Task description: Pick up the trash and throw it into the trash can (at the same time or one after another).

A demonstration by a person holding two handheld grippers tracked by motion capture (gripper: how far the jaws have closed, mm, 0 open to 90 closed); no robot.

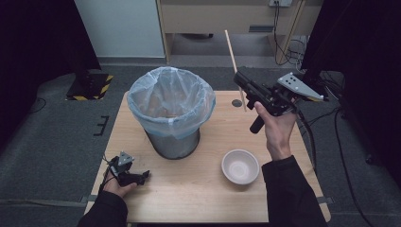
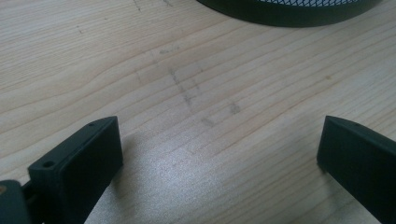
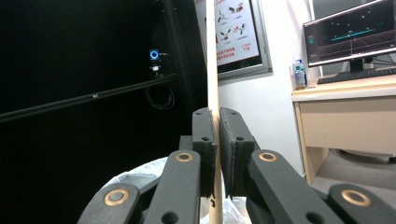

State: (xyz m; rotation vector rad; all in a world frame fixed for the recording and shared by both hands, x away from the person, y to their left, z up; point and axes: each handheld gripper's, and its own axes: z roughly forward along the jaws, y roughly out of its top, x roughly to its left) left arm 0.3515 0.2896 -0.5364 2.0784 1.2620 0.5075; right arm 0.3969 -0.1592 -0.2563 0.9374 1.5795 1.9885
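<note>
Chopstick (image 1: 235, 71) clamped between shut jaws of right gripper (image 1: 242, 81), lifted off the worktop (image 1: 208, 189), upright with slight tilt, long axis crossing the jaws, ends above and below them. Left to right: left gripper (image 1: 142, 176) low on worktop, jaws wide and empty; lined wastebasket (image 1: 171, 111) beyond those jaws, left of the right gripper's; white bowl (image 1: 240, 166) well below the raised jaws. Likely midway: pickup done, drop into wastebasket or bowl left.
</note>
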